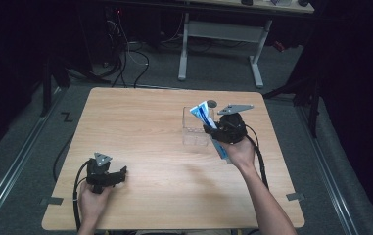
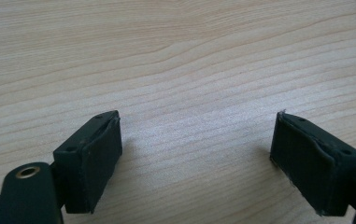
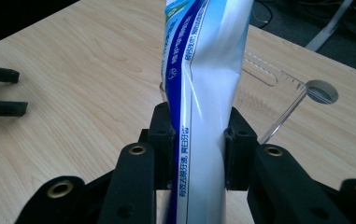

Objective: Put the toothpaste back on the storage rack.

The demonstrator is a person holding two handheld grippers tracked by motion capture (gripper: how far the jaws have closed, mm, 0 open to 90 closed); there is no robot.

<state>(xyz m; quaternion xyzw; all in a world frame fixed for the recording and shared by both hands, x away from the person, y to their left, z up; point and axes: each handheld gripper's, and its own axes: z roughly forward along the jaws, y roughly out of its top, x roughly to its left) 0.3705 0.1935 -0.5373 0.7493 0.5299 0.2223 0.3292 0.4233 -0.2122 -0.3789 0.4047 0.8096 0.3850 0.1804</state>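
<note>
Blue-and-white toothpaste tube (image 3: 199,93), clamped across its body by the right gripper (image 3: 199,144), whose two black jaws press on either flank; the soft wall is visibly creased at the grip. Seen from the high view, the tube (image 1: 204,116) is lifted off the table (image 1: 140,127) and tilted, its flat crimped end raised toward the far side and its other end passing down behind the hand. It hangs just beside and partly over a clear plastic organiser (image 1: 194,131) with open compartments, which stands on the table right of centre. Holding the tube mid-body and aslant probably serves to steer one end into a compartment; which compartment cannot be told. The right gripper (image 1: 223,131) is closed as far as the tube allows.

The left gripper (image 1: 106,175) rests low at the near left of the table, well apart from the organiser. Its jaws stand wide apart with bare wood (image 2: 189,93) between them, holding and touching nothing, apparently parked while the other hand works.
</note>
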